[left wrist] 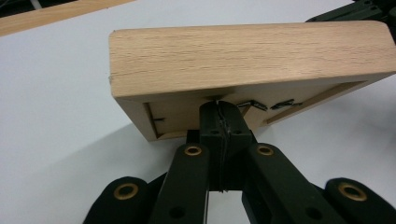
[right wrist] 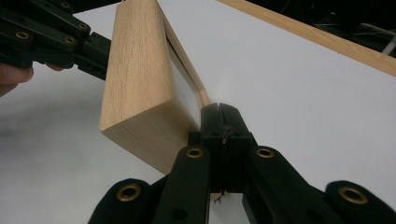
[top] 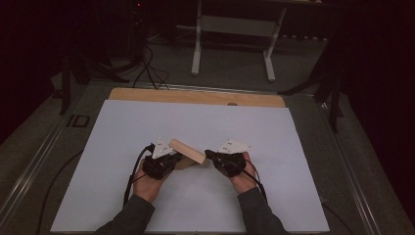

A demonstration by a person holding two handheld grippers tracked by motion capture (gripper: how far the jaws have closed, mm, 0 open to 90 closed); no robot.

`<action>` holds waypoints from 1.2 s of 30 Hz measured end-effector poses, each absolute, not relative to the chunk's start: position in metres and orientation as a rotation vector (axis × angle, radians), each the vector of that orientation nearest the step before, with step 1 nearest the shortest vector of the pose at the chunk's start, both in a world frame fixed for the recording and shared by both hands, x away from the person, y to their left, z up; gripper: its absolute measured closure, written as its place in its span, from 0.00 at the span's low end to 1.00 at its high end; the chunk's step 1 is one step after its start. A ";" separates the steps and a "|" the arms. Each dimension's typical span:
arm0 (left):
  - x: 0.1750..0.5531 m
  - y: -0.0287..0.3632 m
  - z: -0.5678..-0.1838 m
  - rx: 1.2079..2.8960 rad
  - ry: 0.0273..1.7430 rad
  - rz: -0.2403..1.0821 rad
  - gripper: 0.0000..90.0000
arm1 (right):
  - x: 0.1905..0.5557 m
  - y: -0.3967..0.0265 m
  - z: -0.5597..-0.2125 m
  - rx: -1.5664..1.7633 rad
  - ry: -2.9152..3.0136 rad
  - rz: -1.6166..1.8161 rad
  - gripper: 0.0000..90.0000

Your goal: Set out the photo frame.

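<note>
Forearms in grey sleeves come in from the near edge of the table [top: 303, 196], which a white sheet covers, and each hand holds a black gripper. Left gripper [top: 172, 157] and right gripper [top: 209, 155] meet a wooden box [top: 187, 151] from its two sides, near the middle of the table and a little toward the near edge. The box is a flat, shallow piece of light wood. In the high view its long axis runs from far-left to near-right, and it is tilted, with one long edge raised from the sheet.

Both claws are closed, pad against pad. In the left gripper view the closed tips of the left gripper [left wrist: 218, 108] press against the open underside of the box [left wrist: 247, 56], just below its broad wooden face; inside the recess some small dark marks are seen, too small to read. This hollow side is not visible from above. In the right gripper view the right gripper [right wrist: 219, 112] touches the thin rim at one end of the box [right wrist: 135, 79], and the other gripper [right wrist: 88, 56] sits on its far side.

Behind the sheet, a bare wooden strip [top: 195, 96] runs along the far edge of the table.
</note>
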State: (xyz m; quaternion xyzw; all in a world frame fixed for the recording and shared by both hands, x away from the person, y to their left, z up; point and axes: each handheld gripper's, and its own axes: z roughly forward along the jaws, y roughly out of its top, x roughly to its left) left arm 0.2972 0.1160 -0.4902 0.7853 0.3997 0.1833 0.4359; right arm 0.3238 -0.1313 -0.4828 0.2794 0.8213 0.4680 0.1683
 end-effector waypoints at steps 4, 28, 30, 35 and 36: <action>0.296 0.115 -0.489 1.956 0.988 0.451 0.99 | 0.323 -0.130 -0.483 0.790 2.342 1.332 1.00; 0.288 0.099 -0.488 2.008 0.917 0.499 0.99 | 0.318 -0.127 -0.482 0.770 2.358 1.336 1.00; 0.288 0.099 -0.489 2.014 0.913 0.498 0.99 | 0.317 -0.127 -0.481 0.770 2.362 1.336 1.00; 0.290 0.098 -0.492 2.024 0.913 0.493 0.99 | 0.316 -0.127 -0.482 0.757 2.366 1.338 1.00; 0.289 0.098 -0.492 2.023 0.915 0.495 0.99 | 0.316 -0.127 -0.481 0.755 2.367 1.337 1.00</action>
